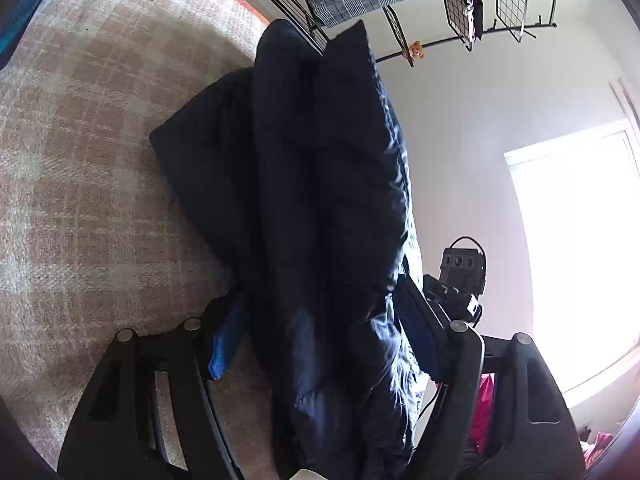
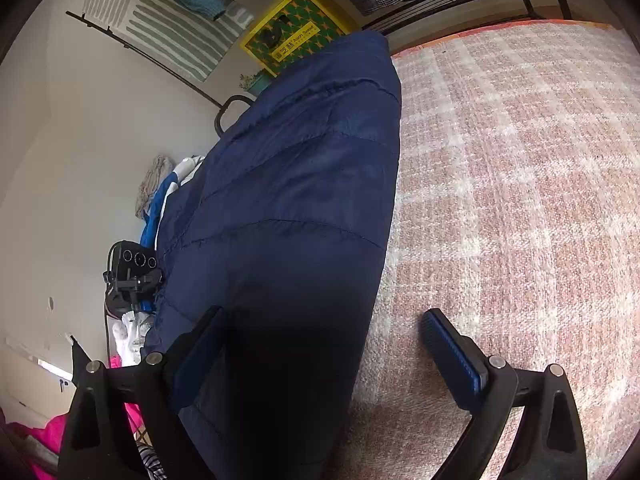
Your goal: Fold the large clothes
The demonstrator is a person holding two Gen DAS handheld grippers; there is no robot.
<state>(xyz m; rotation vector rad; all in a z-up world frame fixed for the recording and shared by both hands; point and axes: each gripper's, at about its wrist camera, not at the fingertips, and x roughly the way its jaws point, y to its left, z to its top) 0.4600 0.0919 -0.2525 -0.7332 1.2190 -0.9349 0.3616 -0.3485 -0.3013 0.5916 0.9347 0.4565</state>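
Jacket: a dark navy quilted garment, lifted partly off the bed, which is covered with a pink-and-white checked blanket. In the left wrist view the garment runs as one long bunched column from between the fingers of the left claw away toward the far edge of the bed, with one corner of it spread on the blanket to the left. The left claw's two blue-padded fingers stand on either side of the fabric, partly closed, with the cloth filling the gap; judged as a grip on the jacket. In the right wrist view the same garment rises as a broad quilted panel from the right claw toward the far edge of the bed. The right claw stands wide open: its left finger is touching or just beside the panel's edge, its right finger is apart from the cloth above bare blanket, so it holds nothing. The jacket's long axis runs forward along both claws' fingers, and the panel lies to the left of the right claw's centre line. The left claw is therefore the holding one; the right claw, by judgement, must shift left and close on the panel edge before a fold can be carried across the bed. A black camera unit stands beside the bed.
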